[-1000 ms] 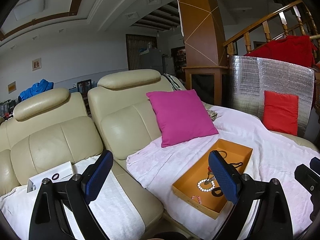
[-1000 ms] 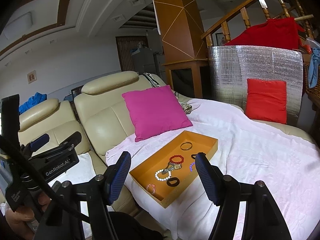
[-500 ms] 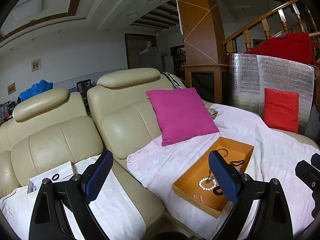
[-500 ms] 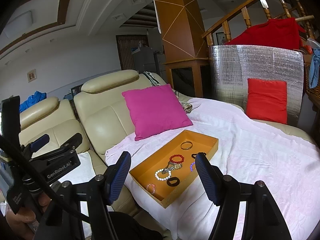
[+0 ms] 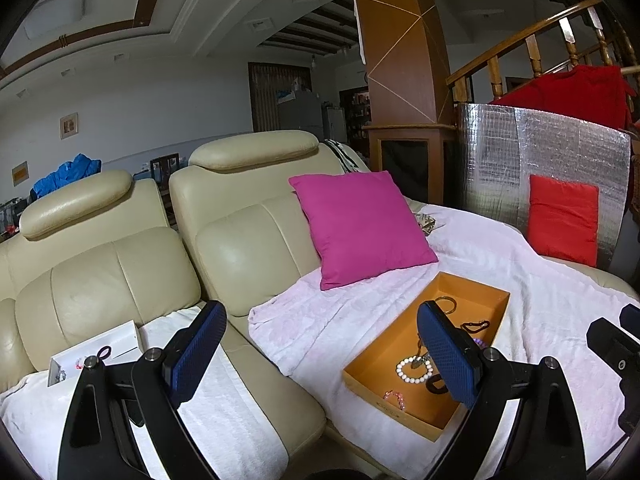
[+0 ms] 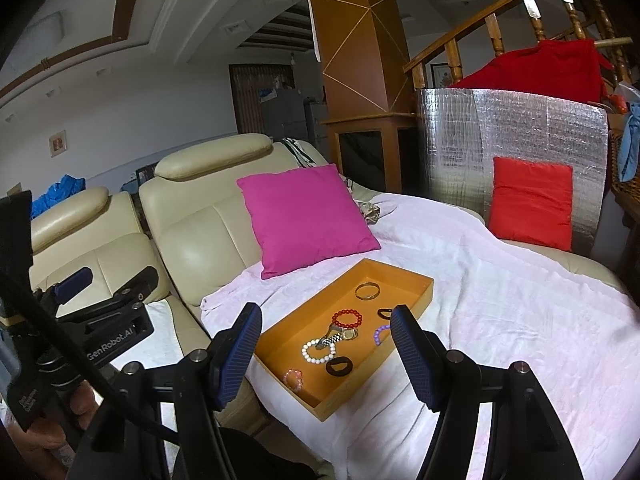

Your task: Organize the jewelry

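Both grippers, left (image 5: 320, 354) and right (image 6: 326, 350), hang spread and empty above the sofa (image 5: 240, 240). Bracelets (image 6: 348, 319) lie in the orange tray (image 6: 416, 292).

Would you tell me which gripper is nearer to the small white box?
Left. The left gripper hangs just right of the white box on the sofa seat, while the right gripper hovers at the orange tray, farther right.

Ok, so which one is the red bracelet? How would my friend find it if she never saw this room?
Look for the pink pillow on the sofa; just in front of it, on the white blanket, sits a shallow orange tray of jewelry. Near the tray's middle lies the red bracelet, a ring of round beads. It is the only red piece: the gold bangle is smooth, and the white bead bracelet lies closer to you.
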`<state>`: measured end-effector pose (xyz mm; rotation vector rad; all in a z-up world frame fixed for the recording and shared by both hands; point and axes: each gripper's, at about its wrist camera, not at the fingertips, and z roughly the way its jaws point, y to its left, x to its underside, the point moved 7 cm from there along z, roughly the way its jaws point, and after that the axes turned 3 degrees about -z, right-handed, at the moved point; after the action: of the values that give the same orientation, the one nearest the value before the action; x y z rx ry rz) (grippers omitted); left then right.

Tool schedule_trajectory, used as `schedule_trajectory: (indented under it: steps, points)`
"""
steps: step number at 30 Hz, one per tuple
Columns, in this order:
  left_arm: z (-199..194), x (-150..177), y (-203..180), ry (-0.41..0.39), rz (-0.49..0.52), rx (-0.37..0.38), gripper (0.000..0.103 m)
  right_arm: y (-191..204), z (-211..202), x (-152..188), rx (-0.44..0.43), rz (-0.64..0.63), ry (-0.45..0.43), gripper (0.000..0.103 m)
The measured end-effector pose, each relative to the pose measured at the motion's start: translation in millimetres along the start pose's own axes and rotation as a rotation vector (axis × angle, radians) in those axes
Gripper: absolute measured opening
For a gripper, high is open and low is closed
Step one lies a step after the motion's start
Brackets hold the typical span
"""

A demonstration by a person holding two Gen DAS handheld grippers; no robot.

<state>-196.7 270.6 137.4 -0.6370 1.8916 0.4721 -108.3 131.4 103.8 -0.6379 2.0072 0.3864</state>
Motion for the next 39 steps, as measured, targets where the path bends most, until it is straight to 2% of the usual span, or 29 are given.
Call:
schedule_trajectory:
  steps: [25,39]
  points:
    - [54,7,-6,0.062,-0.022,-0.011,0.096,-2,63,3,-0.003,-0.037,0.071,0.070]
    - [70,13,-11,0.087,-0.016,-0.009,0.096,-10,88,10,-0.004,-0.022,0.104,0.070]
